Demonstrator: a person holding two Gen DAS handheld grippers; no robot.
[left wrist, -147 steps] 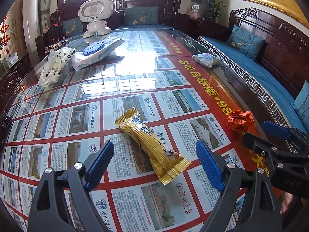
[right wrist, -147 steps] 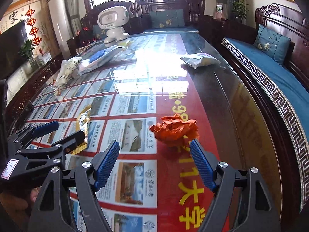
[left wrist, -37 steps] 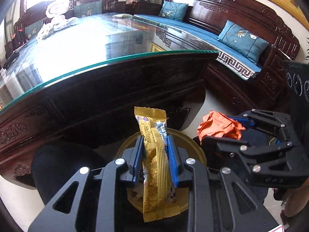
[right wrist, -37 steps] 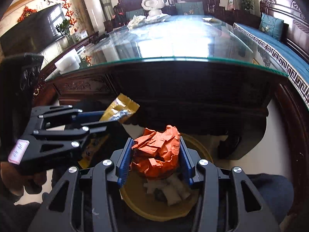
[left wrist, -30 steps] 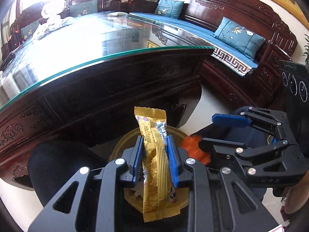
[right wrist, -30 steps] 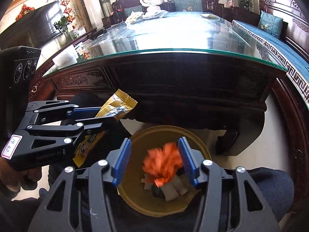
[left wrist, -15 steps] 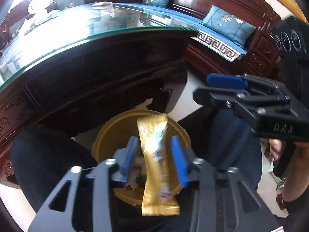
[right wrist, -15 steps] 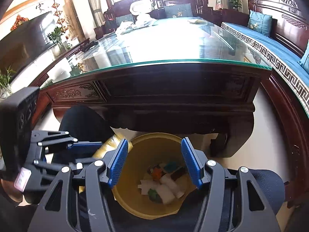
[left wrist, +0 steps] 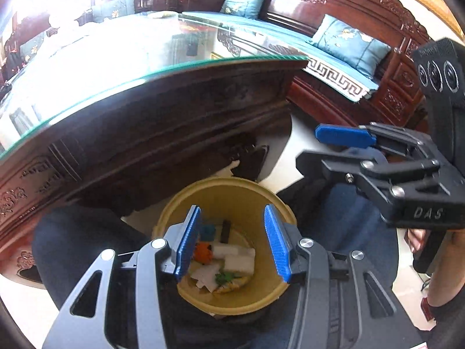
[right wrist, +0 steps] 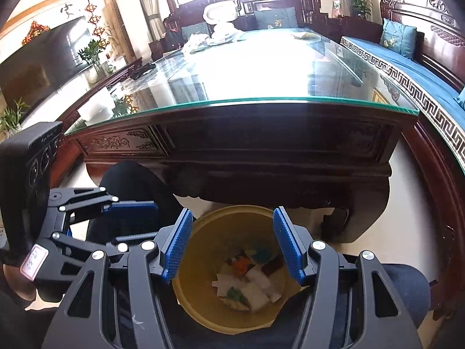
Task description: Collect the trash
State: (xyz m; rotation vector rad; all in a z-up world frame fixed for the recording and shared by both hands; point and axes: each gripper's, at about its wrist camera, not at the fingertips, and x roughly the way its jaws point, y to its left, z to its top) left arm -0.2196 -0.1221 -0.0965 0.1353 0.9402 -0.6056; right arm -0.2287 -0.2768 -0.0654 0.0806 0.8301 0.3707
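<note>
- While positioned above the round yellow plastic waste bin (left wrist: 279,288), left gripper (left wrist: 231,244) with blue ribbed pads: fingers spread wide, holding nothing.
- Right gripper (right wrist: 232,247), same black frame and blue pads: fingers likewise spread wide, nothing between them; also hanging over the bin opening (right wrist: 200,314).
- Bin location: on the pale floor, between the operator's dark-trousered knees (left wrist: 78,241), just in front of the carved dark wooden table with green-edged glass top (right wrist: 261,133).
- Bin contents, left wrist view: crumpled orange paper (left wrist: 203,256) near the left pad, white blocky scraps (left wrist: 237,257) beside it, gold snack wrapper (left wrist: 232,285) at the bottom edge of the heap, partly covered; small green and teal pieces mixed in.
- Same contents in right wrist view: orange paper (right wrist: 241,264) lying among white scraps (right wrist: 257,286); gold wrapper edge (right wrist: 238,304) showing at the near side of the heap.
- Right gripper in left wrist view (left wrist: 345,145): off to the right, above knee level, blue pads apart.
- Left gripper in right wrist view (right wrist: 128,224): off to the left, beside the bin rim.
- Background: white robot-shaped figure (right wrist: 219,14) at the far table end; blue-cushioned wooden bench (right wrist: 407,67) along the right.
</note>
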